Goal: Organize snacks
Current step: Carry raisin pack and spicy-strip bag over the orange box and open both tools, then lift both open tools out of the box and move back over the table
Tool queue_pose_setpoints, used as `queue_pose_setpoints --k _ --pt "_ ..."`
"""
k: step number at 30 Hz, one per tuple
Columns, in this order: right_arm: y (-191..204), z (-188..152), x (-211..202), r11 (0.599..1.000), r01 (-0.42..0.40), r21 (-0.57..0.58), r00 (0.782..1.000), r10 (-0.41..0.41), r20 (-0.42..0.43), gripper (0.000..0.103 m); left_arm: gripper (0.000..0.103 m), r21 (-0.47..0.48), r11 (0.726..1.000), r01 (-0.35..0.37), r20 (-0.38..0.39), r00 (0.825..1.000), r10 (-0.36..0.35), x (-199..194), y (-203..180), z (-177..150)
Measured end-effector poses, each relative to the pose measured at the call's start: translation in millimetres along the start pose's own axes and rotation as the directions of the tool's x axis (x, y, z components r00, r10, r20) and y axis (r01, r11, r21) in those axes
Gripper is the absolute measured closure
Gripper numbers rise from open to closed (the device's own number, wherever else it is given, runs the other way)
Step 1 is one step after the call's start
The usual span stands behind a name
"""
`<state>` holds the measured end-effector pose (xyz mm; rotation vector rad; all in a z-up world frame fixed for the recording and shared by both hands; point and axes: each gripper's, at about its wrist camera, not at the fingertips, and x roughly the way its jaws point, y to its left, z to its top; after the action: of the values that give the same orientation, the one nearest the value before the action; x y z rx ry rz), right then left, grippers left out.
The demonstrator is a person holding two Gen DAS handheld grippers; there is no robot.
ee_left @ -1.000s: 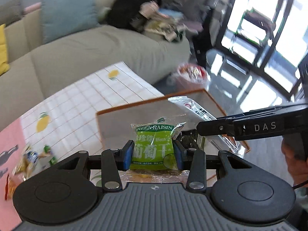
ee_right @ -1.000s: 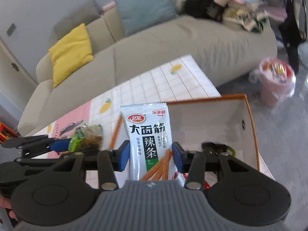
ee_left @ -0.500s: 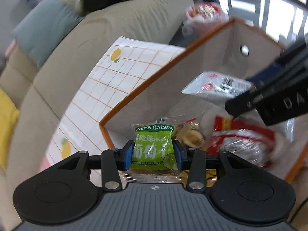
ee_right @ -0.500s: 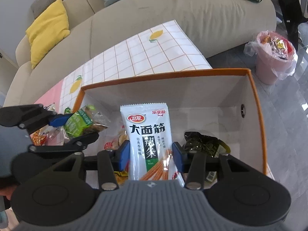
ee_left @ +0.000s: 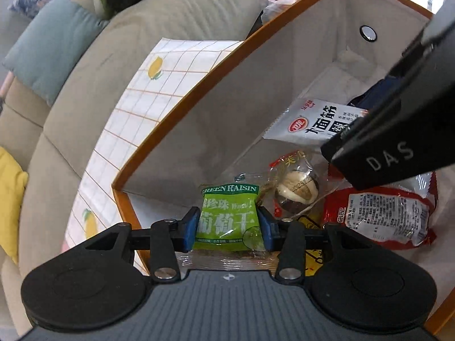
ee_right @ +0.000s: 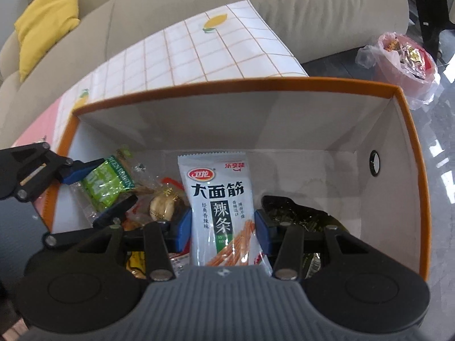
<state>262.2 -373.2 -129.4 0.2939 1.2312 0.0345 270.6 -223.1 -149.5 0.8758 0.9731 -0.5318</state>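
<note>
My left gripper (ee_left: 227, 228) is shut on a green raisin packet (ee_left: 229, 216) and holds it inside the orange-rimmed box (ee_left: 182, 105), near its left wall. My right gripper (ee_right: 223, 228) is shut on a white spicy-strip packet (ee_right: 220, 204), held upright inside the same box (ee_right: 409, 130). In the right wrist view the left gripper (ee_right: 93, 187) and raisin packet (ee_right: 106, 183) show at the box's left end. In the left wrist view the white packet (ee_left: 312, 122) shows at right under the right gripper's black finger (ee_left: 398, 130).
In the box lie a red packet (ee_left: 381, 216), a clear-wrapped round snack (ee_left: 295, 190) and a dark packet (ee_right: 295, 213). The box stands on a lemon-print tablecloth (ee_right: 199, 51). A beige sofa (ee_right: 284, 5) lies beyond, and a pink bin (ee_right: 403, 56) on the floor.
Both grippers have moved from above the table down into the box, each still holding its packet. The box interior now fills both views.
</note>
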Motion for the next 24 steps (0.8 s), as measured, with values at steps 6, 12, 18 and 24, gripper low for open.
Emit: queue_pose_setpoints --k 6,12,18,24 --pt "0 1 11 0.998 0.058 -0.008 0.998 -0.058 -0.021 0.056 0.038 -0.004 1.0 -0.003 0.014 1.0 0.003 1 1 2" --pt "3 4 11 0.996 0.091 -0.007 0.995 -0.091 -0.03 0.052 0.018 0.004 0.999 -0.037 0.047 0.998 0.037 -5 2 1" --pt "2 4 5 0.992 0.127 0.003 0.992 -0.126 -0.028 0.038 0.016 -0.006 0.998 -0.063 0.076 0.995 0.063 -15 1 -2" --pt "6 2 -6 0.989 0.144 0.011 0.989 -0.144 -0.019 0.028 0.016 -0.007 0.997 -0.083 0.103 0.991 0.084 -31 3 -5"
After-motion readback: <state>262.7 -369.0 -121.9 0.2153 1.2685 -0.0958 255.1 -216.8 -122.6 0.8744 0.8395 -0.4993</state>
